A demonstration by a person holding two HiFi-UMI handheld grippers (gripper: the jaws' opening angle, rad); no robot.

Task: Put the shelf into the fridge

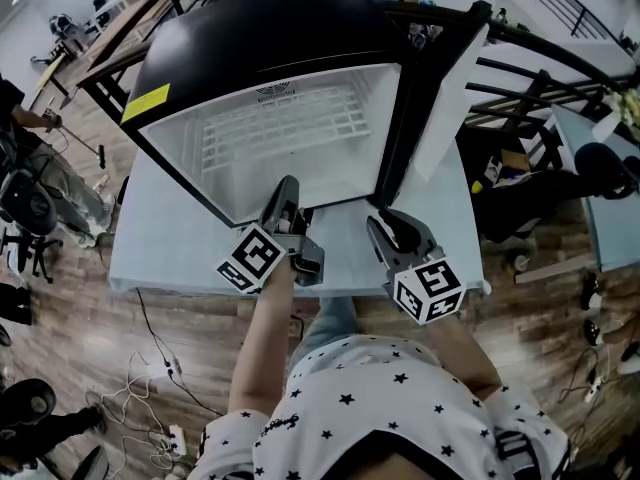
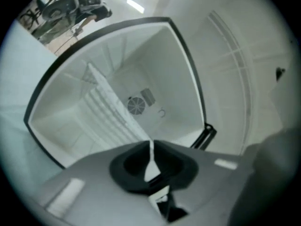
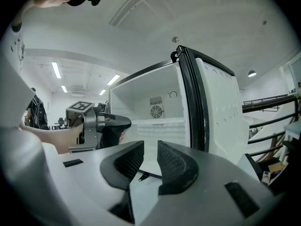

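Head view looks down on a pale grey table (image 1: 150,248) under both grippers, set on a wood floor (image 1: 80,338) strewn with cables (image 1: 150,383). Black railings (image 1: 560,78) stand well off on the right gripper's (image 1: 385,226) side. The person's starred shirt (image 1: 370,408) cuts off the table's near edge. A thin dark thing beyond the right jaws is too small to name. The fridge (image 1: 260,38) stands just ahead of both grippers, its door (image 1: 445,108) open ahead-right. The wire shelf (image 1: 285,123) lies inside the fridge, ahead of the left gripper (image 1: 287,186). That gripper's jaws leave only a thin empty slit. The right's stand apart, empty.
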